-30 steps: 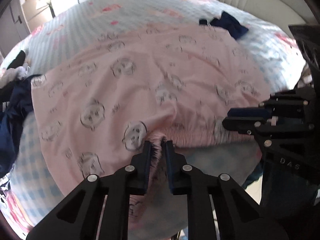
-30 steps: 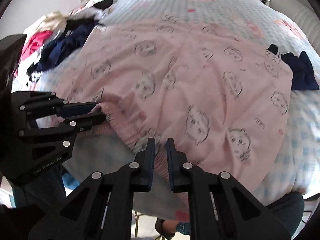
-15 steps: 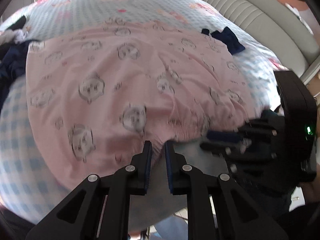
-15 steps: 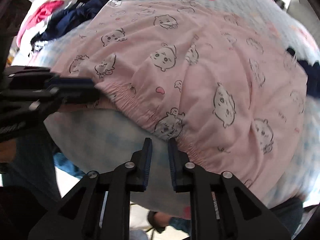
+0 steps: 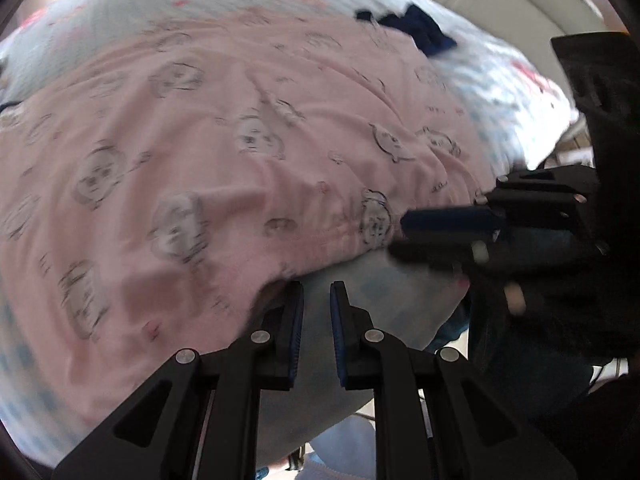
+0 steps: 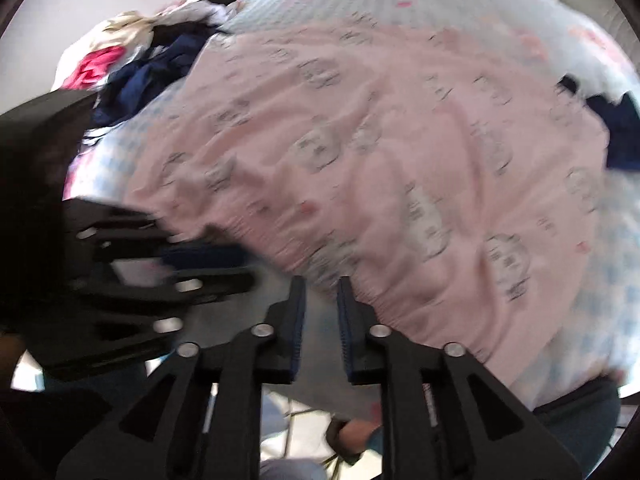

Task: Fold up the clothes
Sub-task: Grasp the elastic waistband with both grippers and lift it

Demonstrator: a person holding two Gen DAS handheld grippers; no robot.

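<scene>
**Both grippers at the near hem of the pink garment**

The pink garment [image 5: 248,168] printed with cartoon faces lies spread flat over the blue checked bedcover [image 5: 400,300], its gathered edge toward the person. The left gripper [image 5: 316,296] sits at that edge with a narrow gap between its fingers and no cloth in it. The right gripper [image 6: 322,292] – jaws opening – also holds nothing. A small navy item [image 5: 416,28] rests beyond the garment – a heap of clothes [image 6: 132,60] lies to one side

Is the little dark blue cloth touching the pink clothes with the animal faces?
Touching. In the left wrist view the dark blue cloth lies right at the far edge of the pink garment, no bedsheet showing between them.
</scene>
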